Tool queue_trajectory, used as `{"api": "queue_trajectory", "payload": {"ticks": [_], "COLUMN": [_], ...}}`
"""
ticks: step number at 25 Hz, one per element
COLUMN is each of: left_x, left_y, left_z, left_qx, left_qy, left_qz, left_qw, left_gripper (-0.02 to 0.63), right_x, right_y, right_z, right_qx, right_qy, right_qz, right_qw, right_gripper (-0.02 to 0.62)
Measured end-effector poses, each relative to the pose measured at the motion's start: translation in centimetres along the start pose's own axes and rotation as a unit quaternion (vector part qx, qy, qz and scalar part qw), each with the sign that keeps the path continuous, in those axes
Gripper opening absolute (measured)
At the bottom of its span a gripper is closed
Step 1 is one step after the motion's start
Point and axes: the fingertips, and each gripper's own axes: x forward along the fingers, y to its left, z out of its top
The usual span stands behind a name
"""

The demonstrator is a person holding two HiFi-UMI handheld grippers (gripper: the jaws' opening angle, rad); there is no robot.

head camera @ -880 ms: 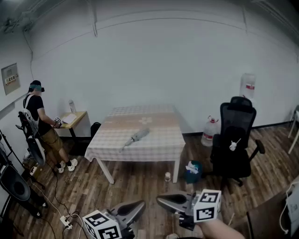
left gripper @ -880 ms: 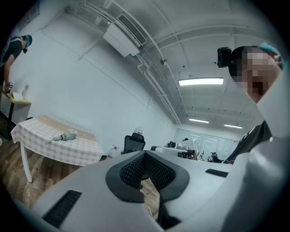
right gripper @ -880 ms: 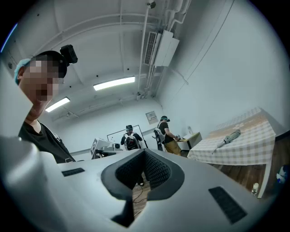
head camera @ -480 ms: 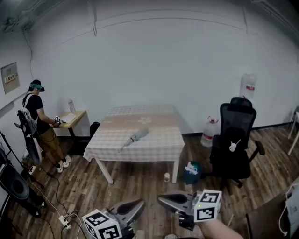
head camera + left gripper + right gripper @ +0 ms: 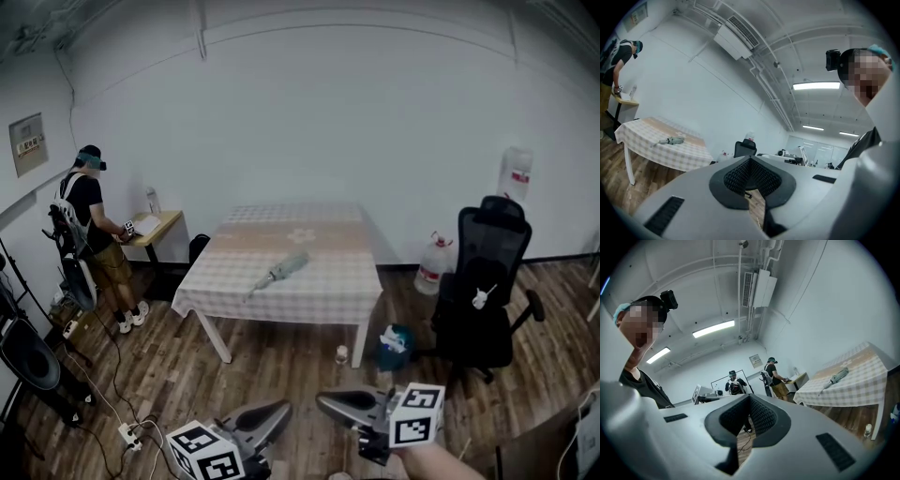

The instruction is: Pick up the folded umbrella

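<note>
Table (image 5: 314, 298) with checked cloth stands mid-room. Black office chair (image 5: 487, 300) to its right; water jug (image 5: 432, 266) on the floor between them. Bin (image 5: 394, 346) and small bottle (image 5: 342, 354) near the table's front right leg. Person (image 5: 94, 234) stands at wooden desk (image 5: 161, 223), left.

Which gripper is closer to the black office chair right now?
Right. In the head view the right gripper is low and centre, with the office chair farther off to its right. The left gripper is beside it, on the side away from the chair. Neither touches it.
</note>
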Motion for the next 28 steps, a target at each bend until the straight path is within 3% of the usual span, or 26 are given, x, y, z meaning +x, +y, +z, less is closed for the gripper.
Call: {"api": "queue_trajectory", "payload": {"ticks": [17, 22, 28], "left_x": [14.9, 17.2, 18.5], "left_y": [5.4, 7.2, 10.5], "left_z": [1.4, 1.8, 2.7], "left_qx": [-0.011, 0.015, 0.009], "left_qy": [0.02, 0.016, 0.02], "left_qz": [0.008, 0.018, 0.029], "left_qw": [0.9997, 0.9996, 0.9993], "left_gripper": [-0.003, -0.003, -0.003], "right_x": [-3.9, -4.3, -2.6], "right_y": [-14.6, -17.4, -20.3], "right_z": [4.2, 5.3, 5.8], "right_qx": [0.025, 0.024, 0.028], "right_qy": [-0.001, -0.003, 0.001], "right_qz": [-0.01, -0.014, -0.015], "right_qw": [1.0, 1.0, 0.999], "right_gripper": [0.009, 0.009, 0.009]}}
